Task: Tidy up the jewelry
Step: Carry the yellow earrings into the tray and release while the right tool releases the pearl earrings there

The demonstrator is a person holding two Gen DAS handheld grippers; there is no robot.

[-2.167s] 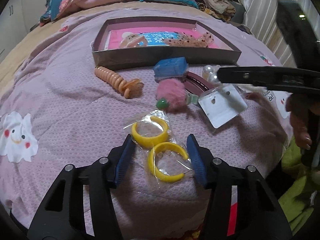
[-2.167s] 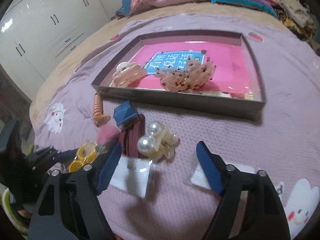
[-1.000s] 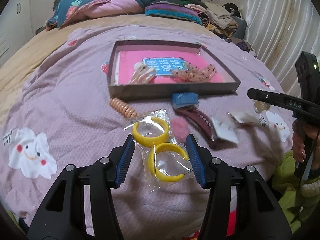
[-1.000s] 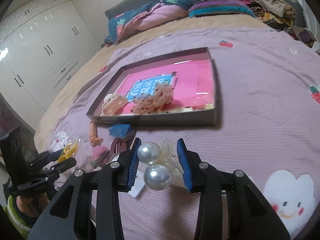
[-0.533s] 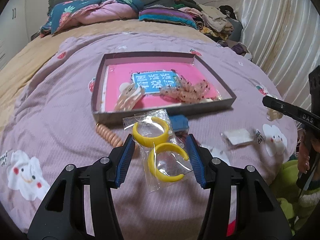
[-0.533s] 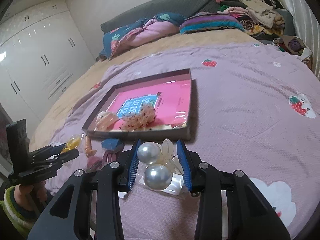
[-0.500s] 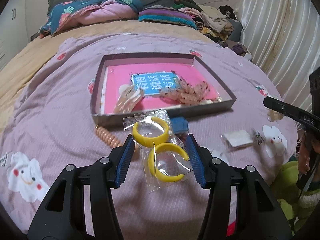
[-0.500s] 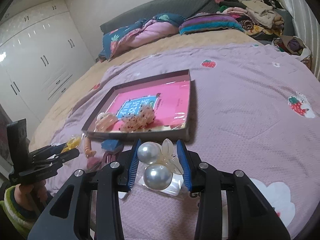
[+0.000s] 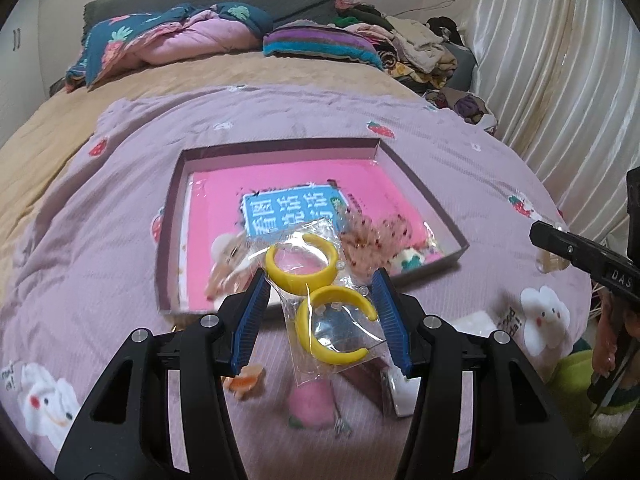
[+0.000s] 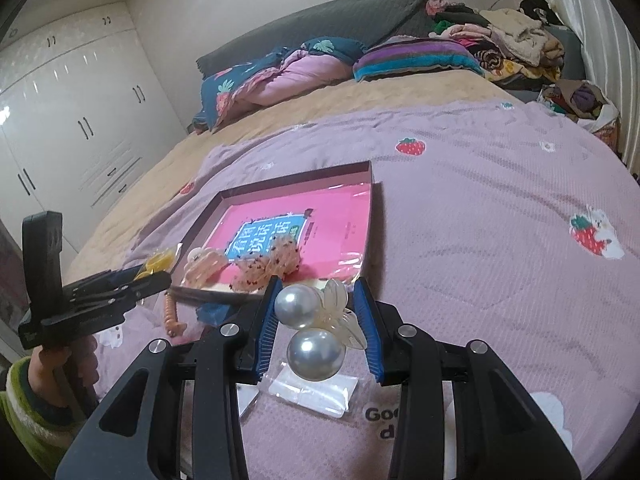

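In the left wrist view, a white bunny print sits at the lower left of the lilac blanket [image 9: 100, 240]. Right of it, at lower centre, the left gripper [image 9: 320, 312] has its blue pads closed on a clear packet holding two yellow hoop earrings [image 9: 316, 292], lifted in front of the near edge of the shallow box [image 9: 168, 248]. The box fills the middle of the frame, lined in pink with a blue label, and holds a pale claw clip [image 9: 224, 256] at its near left and a speckled claw clip [image 9: 372, 244] further right. Below the jaws, an orange clip [image 9: 244, 380], a pink pompom [image 9: 312, 404] and a dark red clip [image 9: 364, 380] lie on the blanket. At the right edge the other gripper's black finger reaches in. In the right wrist view, the left gripper and its sleeved hand [image 10: 52, 364] stand at the left edge with the yellow packet, beside the box [image 10: 372, 232] at centre. At lower centre the right gripper [image 10: 320, 328] clamps a pearl hair clip [image 10: 316, 328] with two large pearls and a shell-like flower, above a clear packet [image 10: 316, 396] on the blanket.
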